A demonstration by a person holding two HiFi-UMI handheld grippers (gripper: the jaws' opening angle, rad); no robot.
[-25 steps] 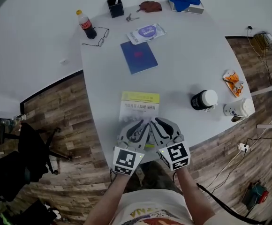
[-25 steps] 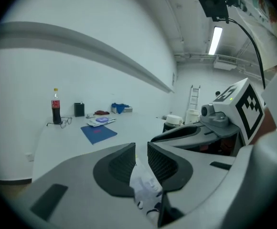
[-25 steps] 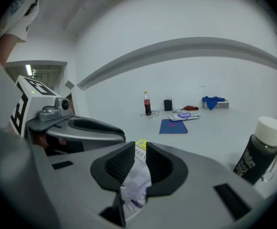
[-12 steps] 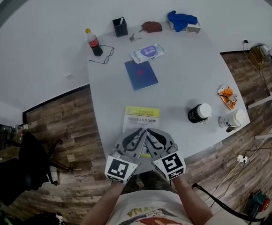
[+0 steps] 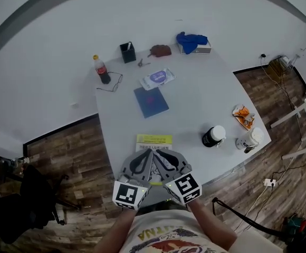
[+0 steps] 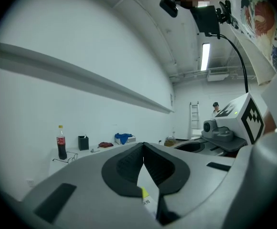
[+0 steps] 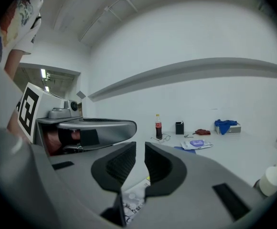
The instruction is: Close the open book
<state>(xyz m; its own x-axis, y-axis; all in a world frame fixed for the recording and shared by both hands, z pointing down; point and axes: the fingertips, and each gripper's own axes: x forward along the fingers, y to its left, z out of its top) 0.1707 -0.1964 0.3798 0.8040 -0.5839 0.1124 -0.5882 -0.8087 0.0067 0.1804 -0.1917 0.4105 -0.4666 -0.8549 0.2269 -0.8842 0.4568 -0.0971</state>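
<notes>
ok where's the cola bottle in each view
head view: cola bottle upper left.
left gripper view: cola bottle low at left.
right gripper view: cola bottle just right of centre.
shared landmark: black pen cup to its right in all three.

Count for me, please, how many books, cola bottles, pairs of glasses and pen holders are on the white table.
Books: 2 (blue book, yellow-and-white book)
Cola bottle: 1
Pair of glasses: 1
Pen holder: 1
Total: 5
</notes>
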